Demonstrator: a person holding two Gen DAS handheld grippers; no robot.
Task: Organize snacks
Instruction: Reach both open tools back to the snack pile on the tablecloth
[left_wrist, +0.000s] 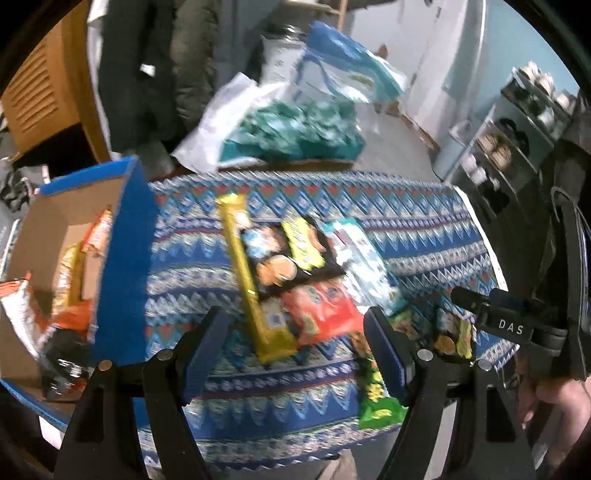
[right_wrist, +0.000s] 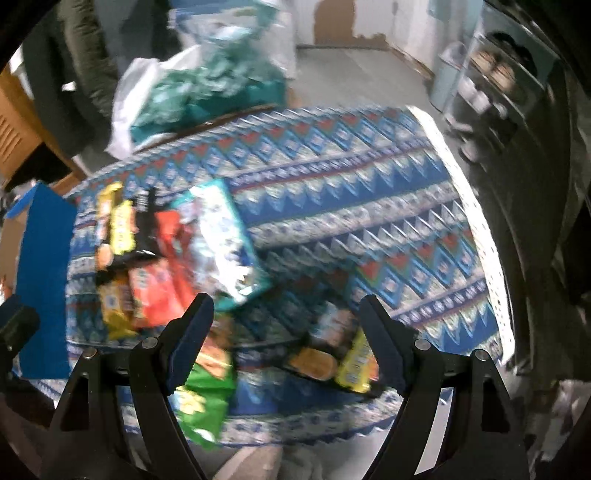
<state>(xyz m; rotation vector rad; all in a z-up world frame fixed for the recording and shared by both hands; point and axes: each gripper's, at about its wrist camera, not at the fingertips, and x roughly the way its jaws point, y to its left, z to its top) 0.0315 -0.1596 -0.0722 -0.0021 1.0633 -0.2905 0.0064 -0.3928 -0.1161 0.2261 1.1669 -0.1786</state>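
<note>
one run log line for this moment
left gripper open, empty | right gripper open, empty | snack packets loose on patterned blue tablecloth | blue cardboard box part-filled

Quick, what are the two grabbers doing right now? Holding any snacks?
Left gripper: open, holding nothing, above the snacks.
Right gripper: open, holding nothing too.

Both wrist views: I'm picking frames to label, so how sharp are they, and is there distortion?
Left wrist view: fisheye bends the patterned tablecloth; moderate motion blur, yet the long yellow bar and red packet stay recognisable. Right wrist view: heavier smear; the green packet and teal-white bag have unreadable print. Dark vignette rings both.
</note>
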